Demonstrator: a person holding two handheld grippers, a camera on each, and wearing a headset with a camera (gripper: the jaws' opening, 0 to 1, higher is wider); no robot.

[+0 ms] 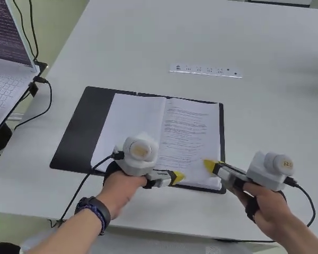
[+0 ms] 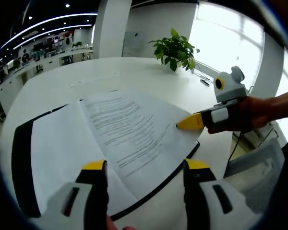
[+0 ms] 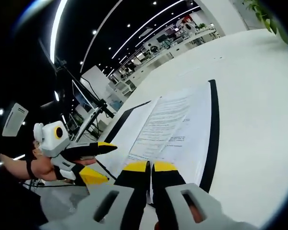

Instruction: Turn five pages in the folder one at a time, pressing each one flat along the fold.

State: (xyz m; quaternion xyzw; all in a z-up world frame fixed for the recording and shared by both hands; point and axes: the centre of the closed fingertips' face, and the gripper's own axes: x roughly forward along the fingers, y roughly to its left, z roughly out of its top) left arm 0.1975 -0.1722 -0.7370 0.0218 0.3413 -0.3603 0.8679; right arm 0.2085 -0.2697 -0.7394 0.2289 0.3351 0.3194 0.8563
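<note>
Laptop [image 1: 2, 69] left of open folder [image 1: 82, 132], power strip [image 1: 205, 70] beyond (plant [image 2: 175, 48] farther off)

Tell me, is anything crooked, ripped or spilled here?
Nothing stands out. The folder lies open on the table, its pages flat and neat, with no tears or spills to see.

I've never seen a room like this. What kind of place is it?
Most likely an open-plan office: a big white table with a built-in socket strip, a laptop at its edge, and a potted plant near bright windows.
</note>
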